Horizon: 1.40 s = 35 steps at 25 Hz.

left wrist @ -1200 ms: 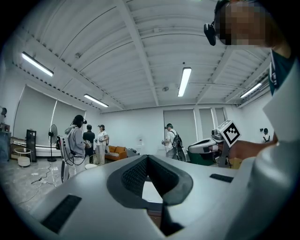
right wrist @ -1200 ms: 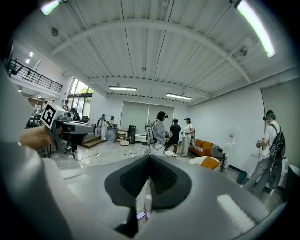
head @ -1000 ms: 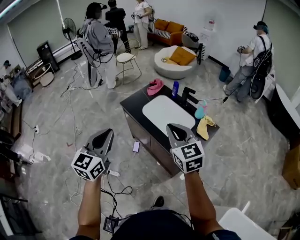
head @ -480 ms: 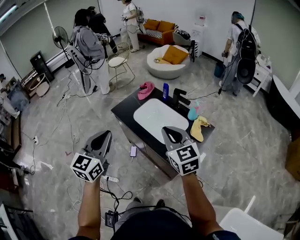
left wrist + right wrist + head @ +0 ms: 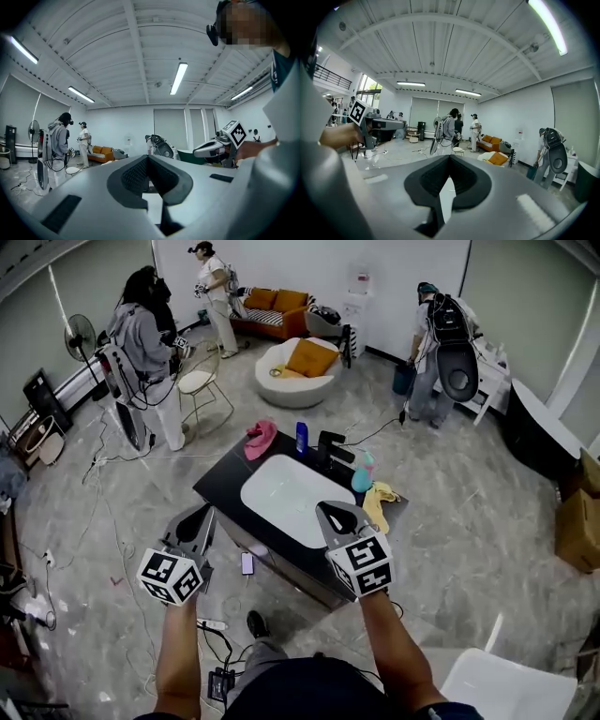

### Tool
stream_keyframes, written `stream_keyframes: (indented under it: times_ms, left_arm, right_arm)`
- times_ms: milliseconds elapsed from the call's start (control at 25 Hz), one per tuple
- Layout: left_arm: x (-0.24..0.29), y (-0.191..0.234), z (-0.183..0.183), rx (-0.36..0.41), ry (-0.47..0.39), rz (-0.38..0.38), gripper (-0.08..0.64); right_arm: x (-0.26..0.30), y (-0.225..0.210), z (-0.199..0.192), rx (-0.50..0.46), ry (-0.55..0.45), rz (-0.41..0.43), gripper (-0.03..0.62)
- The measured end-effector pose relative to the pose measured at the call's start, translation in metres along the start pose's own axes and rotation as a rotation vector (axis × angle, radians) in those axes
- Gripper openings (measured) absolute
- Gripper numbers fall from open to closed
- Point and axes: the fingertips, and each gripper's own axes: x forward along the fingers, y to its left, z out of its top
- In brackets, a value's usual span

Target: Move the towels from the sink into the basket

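A white sink [image 5: 281, 498] is set in a black counter [image 5: 217, 486]. A pink towel [image 5: 260, 439] lies on the counter's far left corner. A yellow towel [image 5: 378, 502] and a teal cloth [image 5: 362, 480] lie at the right end, beside the black faucet [image 5: 330, 446]. No towel shows inside the basin, and I see no basket. My left gripper [image 5: 200, 515] is shut and empty, held over the floor left of the counter. My right gripper [image 5: 331, 511] is shut and empty at the counter's near edge. Both jaw pairs meet in the gripper views [image 5: 149, 157] [image 5: 450, 157].
A blue bottle [image 5: 301, 437] stands behind the sink. Cables and a power strip [image 5: 211, 623] lie on the floor near my feet. A round white seat with an orange cushion [image 5: 300, 367] is beyond the counter. Several people stand at the back and right.
The sink counter has come nearer and shifted left and down in the head view. Both grippers have moved forward towards it, still shut and empty.
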Motion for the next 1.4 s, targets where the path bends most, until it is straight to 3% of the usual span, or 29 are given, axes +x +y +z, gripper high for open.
stream_keyframes:
  times_ms: [640,1080,1400]
  left_arm:
    - [0.096,0.198,-0.007,-0.030,0.025,-0.130,0.006]
    - [0.121,0.294,-0.010,-0.031,0.022,-0.157,0.006]
    - [0.144,0.341,-0.020,-0.034,0.055,-0.148,0.006]
  right_arm:
    - [0.189,0.000,0.023,0.028,0.074,-0.122,0.011]
    - [0.283,0.005,0.043,0.022,0.091,-0.168,0.011]
    - [0.332,0.002,0.042,0.017,0.111,-0.162,0.011]
